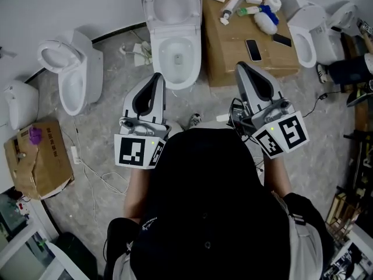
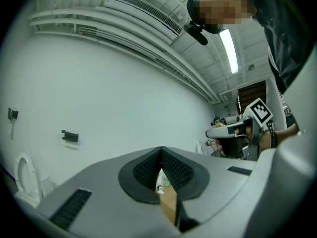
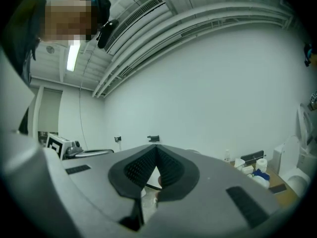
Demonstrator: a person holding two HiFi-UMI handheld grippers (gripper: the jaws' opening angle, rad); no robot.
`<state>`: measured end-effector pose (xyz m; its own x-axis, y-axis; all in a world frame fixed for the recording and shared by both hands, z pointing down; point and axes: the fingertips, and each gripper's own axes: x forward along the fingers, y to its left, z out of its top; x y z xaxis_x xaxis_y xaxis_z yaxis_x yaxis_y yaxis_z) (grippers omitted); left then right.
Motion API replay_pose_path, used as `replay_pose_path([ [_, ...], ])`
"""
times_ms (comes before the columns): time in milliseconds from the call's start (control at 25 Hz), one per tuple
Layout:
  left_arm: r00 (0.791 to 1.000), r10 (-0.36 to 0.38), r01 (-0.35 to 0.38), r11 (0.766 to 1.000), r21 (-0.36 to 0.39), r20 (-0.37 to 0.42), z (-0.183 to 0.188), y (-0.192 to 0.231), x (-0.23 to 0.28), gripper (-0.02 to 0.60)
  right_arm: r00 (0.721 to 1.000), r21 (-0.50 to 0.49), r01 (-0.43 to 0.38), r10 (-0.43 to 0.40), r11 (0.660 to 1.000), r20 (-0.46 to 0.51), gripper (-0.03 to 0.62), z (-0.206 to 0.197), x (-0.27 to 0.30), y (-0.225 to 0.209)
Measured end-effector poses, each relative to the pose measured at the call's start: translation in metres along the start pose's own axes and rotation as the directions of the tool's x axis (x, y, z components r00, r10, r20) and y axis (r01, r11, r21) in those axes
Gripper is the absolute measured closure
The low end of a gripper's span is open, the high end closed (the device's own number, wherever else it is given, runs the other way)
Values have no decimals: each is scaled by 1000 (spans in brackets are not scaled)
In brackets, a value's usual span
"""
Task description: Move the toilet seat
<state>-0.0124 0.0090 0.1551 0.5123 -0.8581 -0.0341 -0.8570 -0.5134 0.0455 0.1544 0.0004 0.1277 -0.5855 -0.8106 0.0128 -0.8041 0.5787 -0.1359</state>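
Note:
A white toilet [image 1: 176, 54] stands against the wall straight ahead in the head view, and its seat [image 1: 172, 4] looks raised at the back. My left gripper [image 1: 157, 76] is held level just short of the bowl's front rim, jaws shut with nothing between them. My right gripper [image 1: 240, 66] is to the right of the bowl, over the edge of a cardboard box [image 1: 233, 63], and is also shut and empty. In the left gripper view the jaws [image 2: 161, 148] meet against the white wall. The right gripper view shows its jaws [image 3: 157, 147] closed the same way.
Other white toilets stand at the left [image 1: 73, 74], far left [image 1: 20, 101] and right [image 1: 309, 31]. The box top holds a phone [image 1: 253, 49], bottles and rolls. A torn carton [image 1: 38, 159] and loose cables lie on the floor at the left.

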Motion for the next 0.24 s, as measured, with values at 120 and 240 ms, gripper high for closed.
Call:
replay_pose_path([
  [120, 1000, 14, -14, 1000, 4, 1, -1, -2, -6, 574, 1000, -3, 0, 0, 1000, 27, 582, 14, -8, -8],
  [240, 999, 37, -37, 999, 10, 4, -1, 2, -13, 573, 999, -26, 3, -2, 1000, 40, 582, 18, -6, -12],
])
